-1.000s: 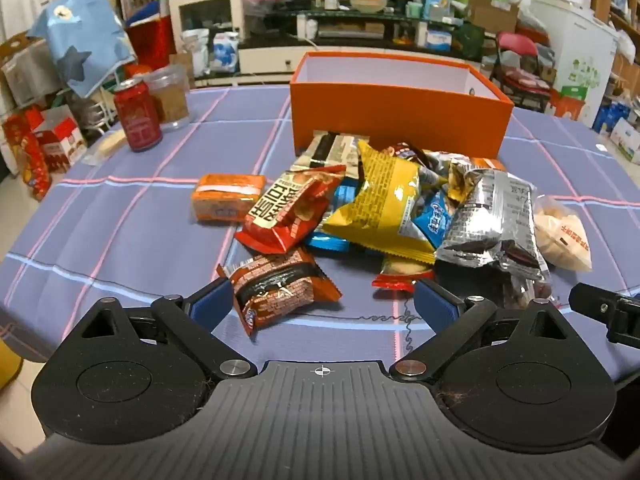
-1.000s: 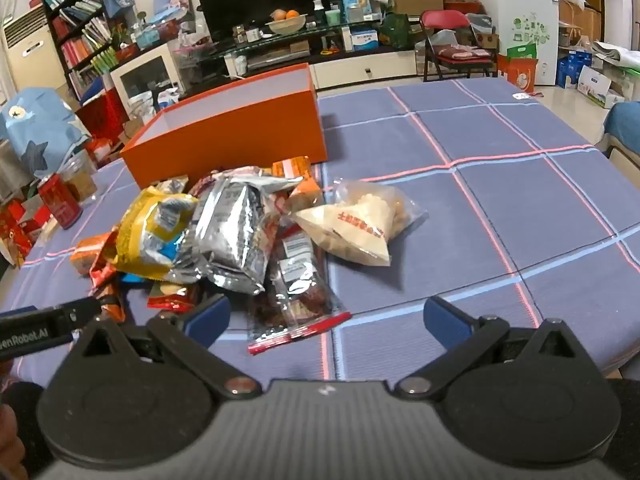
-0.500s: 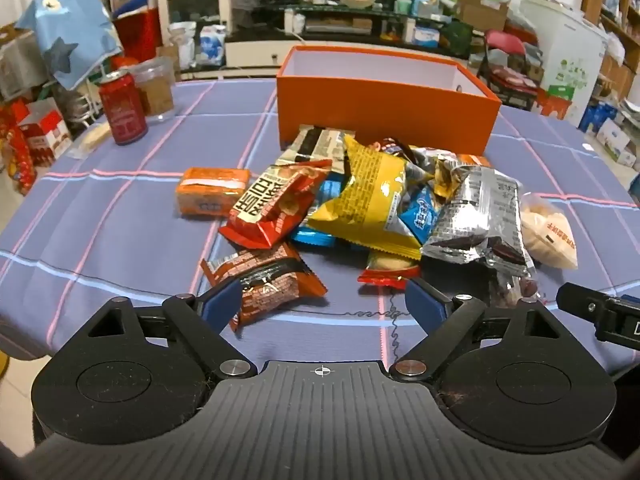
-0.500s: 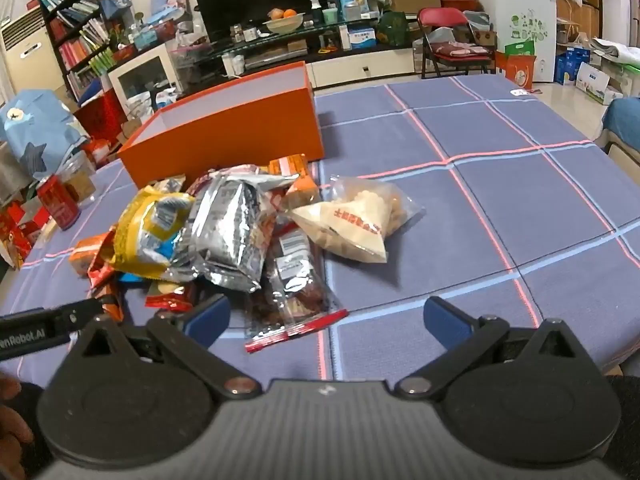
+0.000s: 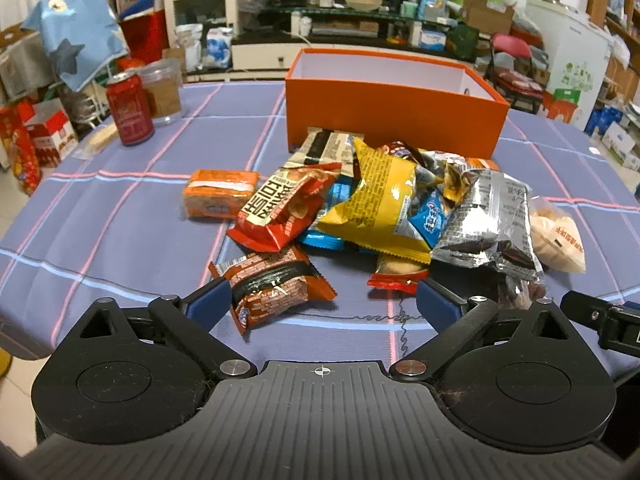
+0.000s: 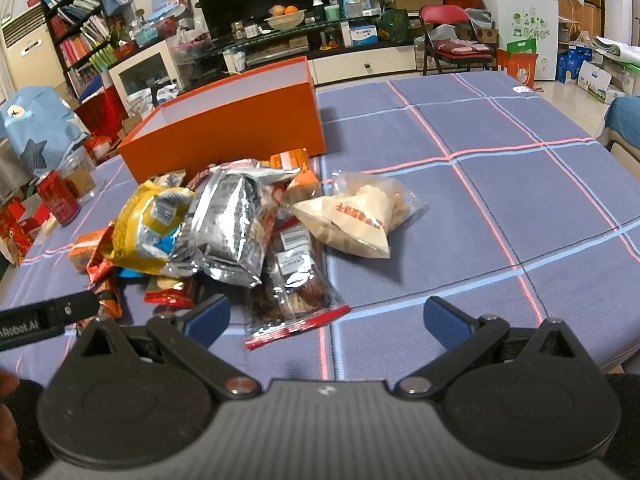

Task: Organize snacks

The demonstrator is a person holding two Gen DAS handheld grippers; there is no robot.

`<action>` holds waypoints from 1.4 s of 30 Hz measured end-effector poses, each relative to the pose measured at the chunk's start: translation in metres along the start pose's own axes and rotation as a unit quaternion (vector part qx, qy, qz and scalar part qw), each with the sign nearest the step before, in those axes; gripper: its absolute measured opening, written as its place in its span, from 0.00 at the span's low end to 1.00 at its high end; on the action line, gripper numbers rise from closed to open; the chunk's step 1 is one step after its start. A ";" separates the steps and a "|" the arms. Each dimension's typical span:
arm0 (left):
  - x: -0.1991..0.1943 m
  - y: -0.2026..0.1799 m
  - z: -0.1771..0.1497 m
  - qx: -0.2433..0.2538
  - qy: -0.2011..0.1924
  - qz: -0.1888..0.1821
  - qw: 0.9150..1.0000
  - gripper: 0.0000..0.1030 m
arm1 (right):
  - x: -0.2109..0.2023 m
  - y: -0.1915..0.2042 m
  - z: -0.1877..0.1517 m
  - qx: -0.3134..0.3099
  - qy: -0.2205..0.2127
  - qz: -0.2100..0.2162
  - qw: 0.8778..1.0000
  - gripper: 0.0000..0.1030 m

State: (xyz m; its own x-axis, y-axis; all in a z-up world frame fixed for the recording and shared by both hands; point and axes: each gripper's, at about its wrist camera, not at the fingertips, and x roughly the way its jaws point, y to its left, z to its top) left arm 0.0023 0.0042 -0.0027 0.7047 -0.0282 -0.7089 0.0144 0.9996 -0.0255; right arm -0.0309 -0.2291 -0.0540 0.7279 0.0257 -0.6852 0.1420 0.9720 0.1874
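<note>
Mostly buried under the yellow bag (image 5: pixel 380 204) and silver bag (image 5: pixel 488 224): blue packets (image 5: pixel 326 240), their print unreadable; hidden behind the orange box's (image 5: pixel 394 114) near wall, the box floor; cut by the right-wrist frame's left edge, the red can's (image 6: pixel 58 198) neighbours.

A: What colours are on the table?
B: A purple-blue tablecloth (image 5: pixel 120 216) crossed by pink and light-blue lines. An orange box (image 5: pixel 394 110), white inside.

A: And in front of the box?
B: A yellow packet (image 5: pixel 378 204), a silver one (image 5: pixel 490 220), a red one (image 5: pixel 288 210), a brown-and-orange one with a black band (image 5: pixel 272 284). Left of the box, a red can (image 5: pixel 129 109).
</note>
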 end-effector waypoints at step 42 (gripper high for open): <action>0.007 0.008 0.000 -0.006 0.006 -0.006 1.000 0.74 | 0.004 0.001 -0.001 -0.001 0.006 0.000 1.000 0.99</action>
State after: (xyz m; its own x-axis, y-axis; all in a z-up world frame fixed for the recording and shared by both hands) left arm 0.0073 0.0124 -0.0072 0.6962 -0.0401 -0.7167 0.0145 0.9990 -0.0418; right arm -0.0290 -0.2275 -0.0573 0.7200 0.0290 -0.6933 0.1399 0.9725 0.1860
